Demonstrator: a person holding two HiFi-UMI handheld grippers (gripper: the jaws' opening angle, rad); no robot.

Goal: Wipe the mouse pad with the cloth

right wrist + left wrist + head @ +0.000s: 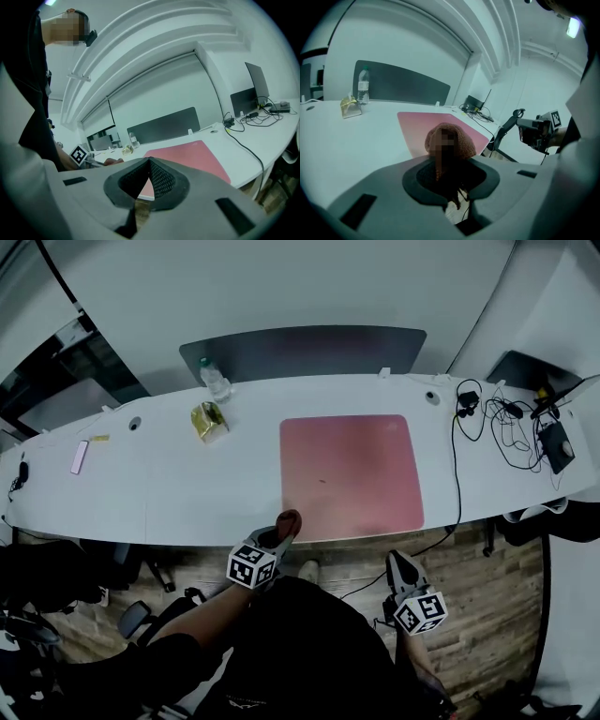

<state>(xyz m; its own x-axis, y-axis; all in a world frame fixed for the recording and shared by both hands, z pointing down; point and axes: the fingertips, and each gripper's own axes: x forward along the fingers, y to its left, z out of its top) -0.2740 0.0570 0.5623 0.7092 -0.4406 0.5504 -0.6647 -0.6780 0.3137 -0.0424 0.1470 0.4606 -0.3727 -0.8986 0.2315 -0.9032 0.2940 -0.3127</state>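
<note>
Rust-brown knitted cloth (pixel 449 138), clamped in the left gripper (pixel 278 532), hangs by the near edge of the flat pink mouse pad (pixel 349 472) on the white desk (pixel 178 493); best lower it flat and sweep overlapping strokes, with the right gripper (pixel 149 174), closed on nothing, steadying a corner

Overhead, two low views; shared mouse pad (pixel 350 472)
</note>
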